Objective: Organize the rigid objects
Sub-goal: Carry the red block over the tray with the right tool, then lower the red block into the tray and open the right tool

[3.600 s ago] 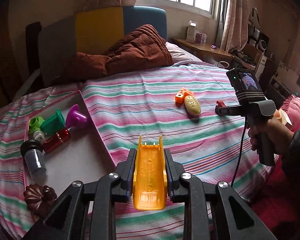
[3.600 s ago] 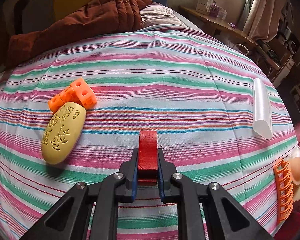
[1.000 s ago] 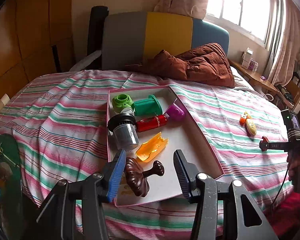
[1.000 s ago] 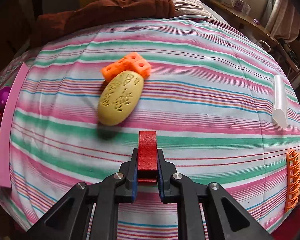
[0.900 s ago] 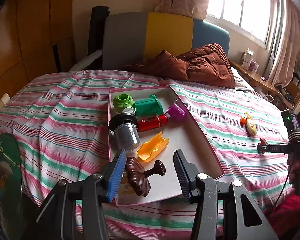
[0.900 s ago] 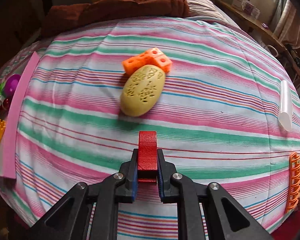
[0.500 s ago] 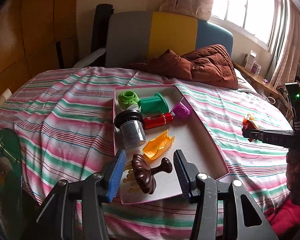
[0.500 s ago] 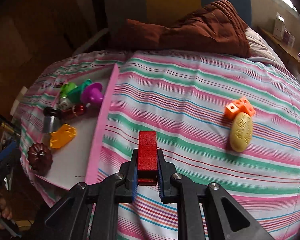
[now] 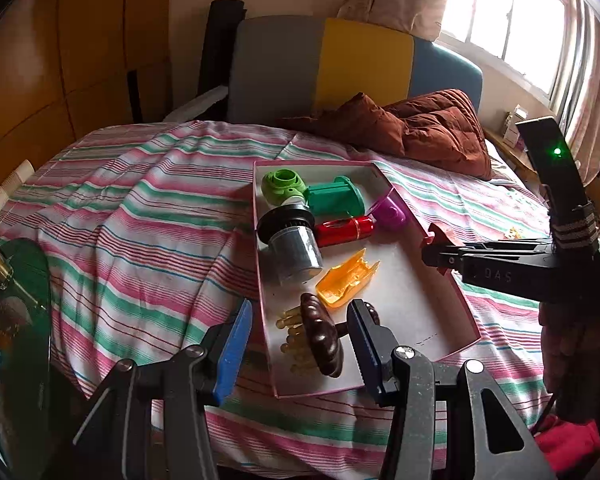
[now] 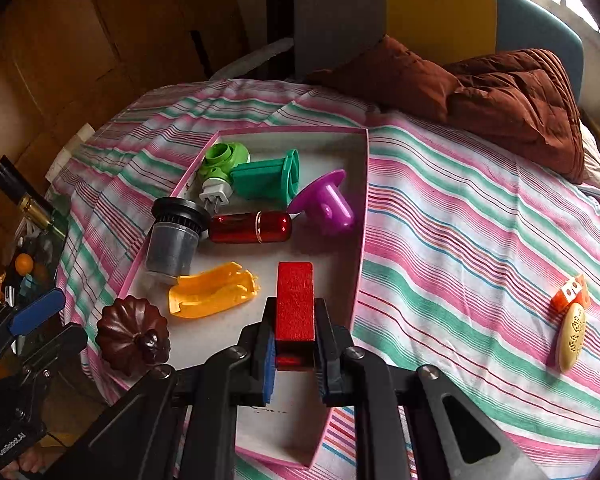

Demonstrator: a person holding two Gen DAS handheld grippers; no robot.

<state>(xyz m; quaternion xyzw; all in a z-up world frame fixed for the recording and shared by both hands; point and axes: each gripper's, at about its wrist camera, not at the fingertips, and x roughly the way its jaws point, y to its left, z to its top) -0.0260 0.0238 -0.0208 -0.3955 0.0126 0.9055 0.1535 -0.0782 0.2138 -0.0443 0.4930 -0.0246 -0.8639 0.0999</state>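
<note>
Your right gripper [image 10: 295, 342], clamped on the red block [image 10: 295, 300], has swung over the pink tray [image 10: 362, 216]. Lower it onto bare floor beside the yellow piece [image 10: 214, 294], then release. Left gripper [image 9: 300, 344] hangs open, empty.

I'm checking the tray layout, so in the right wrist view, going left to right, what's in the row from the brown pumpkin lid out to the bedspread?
Brown pumpkin lid → orange plastic shell → red block held in the right tool → pink tray wall → orange cube piece beside the yellow oval.
</note>
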